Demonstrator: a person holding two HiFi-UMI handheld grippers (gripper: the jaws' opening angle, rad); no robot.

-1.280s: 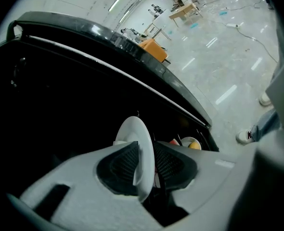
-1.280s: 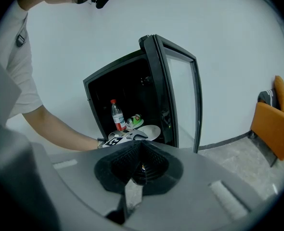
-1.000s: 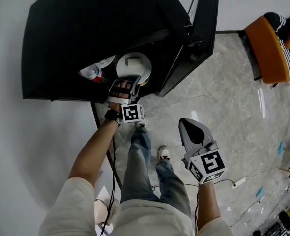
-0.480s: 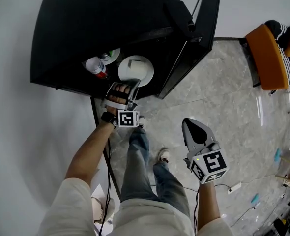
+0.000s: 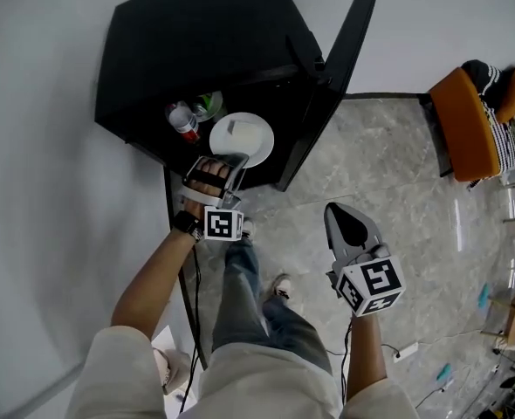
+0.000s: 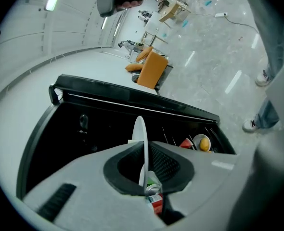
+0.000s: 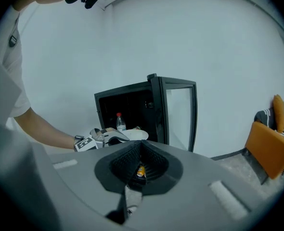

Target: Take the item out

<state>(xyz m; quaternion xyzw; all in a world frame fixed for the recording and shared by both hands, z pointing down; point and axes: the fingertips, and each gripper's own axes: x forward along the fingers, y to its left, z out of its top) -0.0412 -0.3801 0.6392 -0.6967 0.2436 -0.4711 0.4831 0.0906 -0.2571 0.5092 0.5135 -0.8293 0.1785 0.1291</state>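
The left tool (image 5: 231, 160) has its jaws almost together, pinched on the near rim of the white plate (image 5: 242, 138). In the left gripper view the plate (image 6: 142, 143) runs edge-on straight ahead between the jaws. It reaches forward from the tool into the mouth of the black cabinet (image 5: 196, 51). A small pale piece (image 5: 231, 127) lies on it.

The hold is a thin pinch at one edge, so the far side could sag as it clears the shelf and the piece could slide off. A bottle (image 5: 185, 122) stands just to the tool's left, and a sideways swing could knock it. The open door (image 5: 332, 85) on the tool's right could catch the rim.

The right tool (image 5: 340, 216) hangs over the floor, well apart, its jaws together on nothing.

Against a second ago, the plate looks nearer the cabinet's front edge, the pinch is unchanged, and the bottle shows more fully.
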